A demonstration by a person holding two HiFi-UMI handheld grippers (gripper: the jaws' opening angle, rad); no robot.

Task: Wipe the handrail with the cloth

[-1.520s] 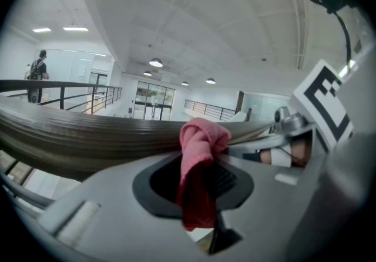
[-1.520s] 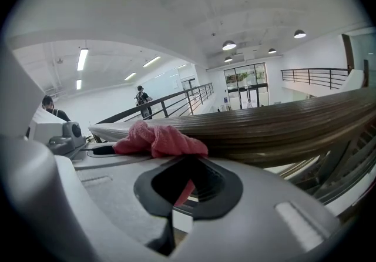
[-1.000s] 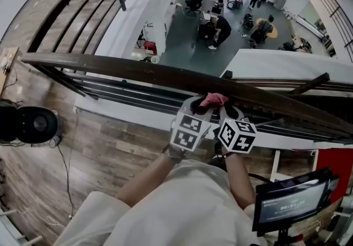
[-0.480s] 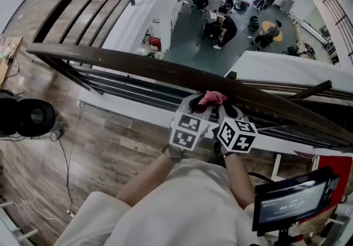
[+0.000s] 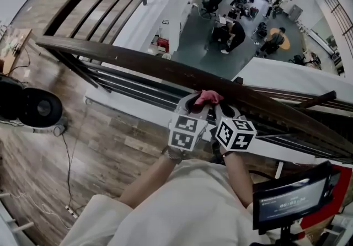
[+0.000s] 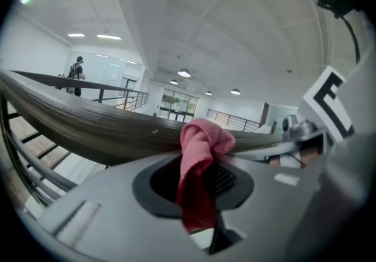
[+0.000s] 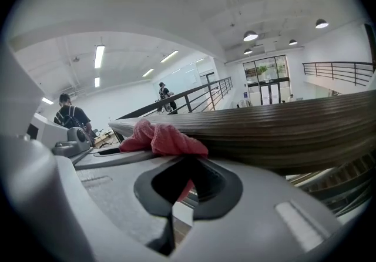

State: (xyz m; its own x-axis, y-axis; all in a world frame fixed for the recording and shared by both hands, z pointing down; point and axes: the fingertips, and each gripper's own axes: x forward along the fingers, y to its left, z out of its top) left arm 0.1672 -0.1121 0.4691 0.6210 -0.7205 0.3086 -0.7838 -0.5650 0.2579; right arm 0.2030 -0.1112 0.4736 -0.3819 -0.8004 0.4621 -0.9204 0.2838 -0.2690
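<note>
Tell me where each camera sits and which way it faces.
Head view: on the person's head, steeply down at the handrail; shows forearms, left gripper, right gripper.
Left gripper view: on the left gripper, looking along its fingers at the cloth against the handrail.
Right gripper view: on the right gripper, facing that cloth from the other side.
Shared: all three show cloth and handrail.

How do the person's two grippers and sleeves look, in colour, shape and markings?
Both the left gripper and the right gripper have smooth light grey bodies with a black rim round the jaw opening. Each carries a white cube of black square markers. The sleeves are loose and cream.
</note>
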